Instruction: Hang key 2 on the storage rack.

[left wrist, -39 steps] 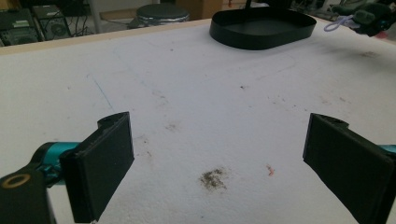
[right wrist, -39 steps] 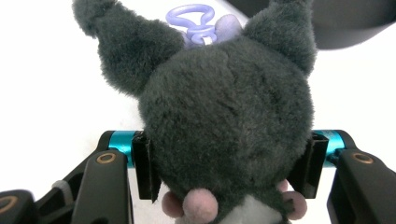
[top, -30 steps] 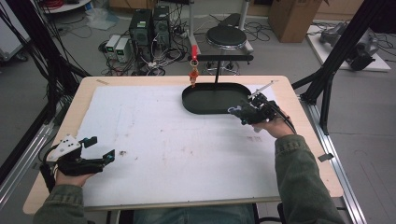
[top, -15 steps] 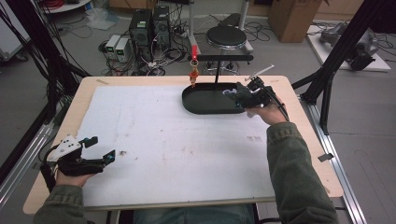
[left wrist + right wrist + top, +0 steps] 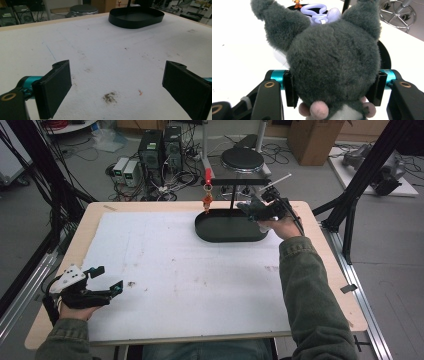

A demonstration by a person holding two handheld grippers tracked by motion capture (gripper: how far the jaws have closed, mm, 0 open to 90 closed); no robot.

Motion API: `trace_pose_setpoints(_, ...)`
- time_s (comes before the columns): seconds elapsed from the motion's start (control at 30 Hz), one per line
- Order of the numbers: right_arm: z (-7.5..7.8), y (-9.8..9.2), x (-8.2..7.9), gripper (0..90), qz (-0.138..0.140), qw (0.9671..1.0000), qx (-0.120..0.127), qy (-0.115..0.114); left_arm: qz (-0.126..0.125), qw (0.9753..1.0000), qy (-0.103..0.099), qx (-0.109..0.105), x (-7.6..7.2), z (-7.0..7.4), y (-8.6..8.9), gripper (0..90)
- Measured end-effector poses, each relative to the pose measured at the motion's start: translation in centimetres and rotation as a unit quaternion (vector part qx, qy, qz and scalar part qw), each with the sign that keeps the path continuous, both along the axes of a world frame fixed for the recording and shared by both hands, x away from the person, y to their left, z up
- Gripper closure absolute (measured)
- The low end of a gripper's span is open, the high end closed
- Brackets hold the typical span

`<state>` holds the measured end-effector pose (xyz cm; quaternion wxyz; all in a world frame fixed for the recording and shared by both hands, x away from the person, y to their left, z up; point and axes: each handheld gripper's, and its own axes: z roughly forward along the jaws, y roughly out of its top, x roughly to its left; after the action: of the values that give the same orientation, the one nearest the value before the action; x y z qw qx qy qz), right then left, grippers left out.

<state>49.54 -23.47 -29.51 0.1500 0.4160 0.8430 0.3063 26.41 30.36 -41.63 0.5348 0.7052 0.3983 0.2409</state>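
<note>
The table [image 5: 320, 270] is a pale wooden top with a white sheet [image 5: 175, 270] covering nearly all of it, leaving a bare wooden rim around the edges. At about 1 o'clock on the sheet stands a black oval tray [image 5: 230, 231] with a low wall. The sheet has faint smudges, one dark spot [image 5: 131, 283] toward 8 o'clock.

A lab or workshop: computer towers [image 5: 161, 150] and tangled cables [image 5: 175, 180] sit on the grey floor beyond the counter [image 5: 100, 212], black metal frame struts [image 5: 367, 165] flank it, with a round stool [image 5: 242, 157] and cardboard box [image 5: 310, 132] behind.
</note>
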Motion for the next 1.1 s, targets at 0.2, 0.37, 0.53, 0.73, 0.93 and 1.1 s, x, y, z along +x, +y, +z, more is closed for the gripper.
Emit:
trace_pose_setpoints(0.2,0.5,-0.4,0.8,41.2,-0.02,0.9996,0.013,-0.015,0.0,1.0,0.0,-0.002,0.0,0.0,0.0,9.0)
trace_pose_setpoints(0.37,1.2,-0.4,1.2,41.2,-0.03,0.9988,0.028,-0.027,-0.001,1.0,0.0,-0.002,0.1,0.0,0.1,9.0)
trace_pose_setpoints(0.53,1.6,-0.5,1.6,41.2,-0.037,0.9984,0.031,-0.028,-0.002,1.0,0.0,-0.004,0.1,0.0,0.1,9.0)
trace_pose_setpoints(0.73,2.6,-0.3,2.1,41.2,-0.042,0.998,0.03,-0.036,-0.002,1.0,0.0,-0.004,0.1,0.0,0.1,9.0)
trace_pose_setpoints(0.93,3.1,-0.4,2.6,41.2,-0.054,0.9973,0.031,-0.039,-0.002,1.0,0.0,-0.005,0.1,0.0,0.1,9.0)
trace_pose_setpoints(1.1,3.2,-0.6,3.1,41.2,-0.062,0.997,0.027,-0.036,-0.002,1.0,0.0,-0.005,0.1,0.0,0.2,9.0)
